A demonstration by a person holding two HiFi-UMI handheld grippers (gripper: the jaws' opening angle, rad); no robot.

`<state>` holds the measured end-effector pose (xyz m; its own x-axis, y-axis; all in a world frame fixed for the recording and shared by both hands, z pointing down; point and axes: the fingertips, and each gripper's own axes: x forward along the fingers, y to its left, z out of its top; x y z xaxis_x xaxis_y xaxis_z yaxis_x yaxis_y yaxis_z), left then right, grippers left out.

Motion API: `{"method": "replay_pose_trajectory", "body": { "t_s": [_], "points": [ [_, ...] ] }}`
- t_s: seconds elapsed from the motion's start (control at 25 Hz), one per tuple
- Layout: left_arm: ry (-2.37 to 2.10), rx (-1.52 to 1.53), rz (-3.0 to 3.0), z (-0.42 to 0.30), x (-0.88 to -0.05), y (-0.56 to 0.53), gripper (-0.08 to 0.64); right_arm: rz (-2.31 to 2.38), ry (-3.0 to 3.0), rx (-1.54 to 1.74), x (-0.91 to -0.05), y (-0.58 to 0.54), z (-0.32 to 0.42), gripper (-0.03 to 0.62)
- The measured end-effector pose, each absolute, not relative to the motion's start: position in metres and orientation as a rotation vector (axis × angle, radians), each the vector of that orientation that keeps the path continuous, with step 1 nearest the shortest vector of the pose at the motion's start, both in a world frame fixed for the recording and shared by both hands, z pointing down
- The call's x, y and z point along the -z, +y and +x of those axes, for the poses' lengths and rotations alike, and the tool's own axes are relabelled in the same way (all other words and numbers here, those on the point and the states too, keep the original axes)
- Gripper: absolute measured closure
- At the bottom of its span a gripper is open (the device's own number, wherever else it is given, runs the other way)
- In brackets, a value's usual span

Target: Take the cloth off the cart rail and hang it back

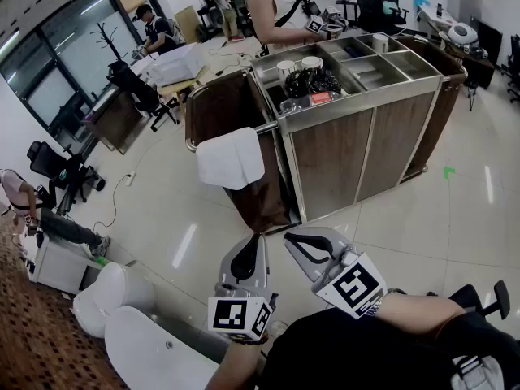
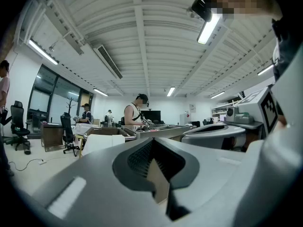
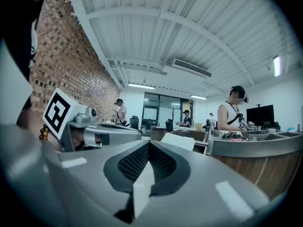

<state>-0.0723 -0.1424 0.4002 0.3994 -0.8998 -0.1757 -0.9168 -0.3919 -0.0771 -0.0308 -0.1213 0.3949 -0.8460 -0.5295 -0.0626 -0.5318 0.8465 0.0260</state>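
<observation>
A white cloth (image 1: 231, 158) hangs folded over the rail (image 1: 266, 126) at the left end of a brown service cart (image 1: 349, 136). It shows small in the left gripper view as the cloth (image 2: 97, 142) and in the right gripper view as the cloth (image 3: 178, 141). My left gripper (image 1: 255, 239) is held low and close to the body, shut and empty, well short of the cart. Beside it my right gripper (image 1: 289, 238) is also shut with nothing in it. Both point toward the cart.
The cart top holds steel trays (image 1: 375, 63) with cups (image 1: 297, 65) and dark items. A person (image 1: 276, 10) stands behind the cart. Desks and office chairs (image 1: 134, 88) fill the back left. White round bins (image 1: 114, 299) stand at my lower left.
</observation>
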Motion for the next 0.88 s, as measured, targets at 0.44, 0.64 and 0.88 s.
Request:
{"method": "replay_pose_trajectory", "body": {
  "t_s": [0.44,0.64,0.88],
  "points": [
    [1.689,-0.14,-2.452,-0.047,-0.405,-0.169,0.461,-0.814,2.977,-0.047,-0.408,-0.14,0.005,0.592],
    [1.759,-0.142,-2.462,-0.055,-0.413,-0.188,0.383,-0.814,2.974,-0.043,-0.41,-0.149,0.013,0.592],
    [1.797,-0.113,-2.447,-0.08,-0.417,-0.219,0.273,-0.822,2.973,-0.046,-0.412,-0.165,0.003,0.592]
  ]
}}
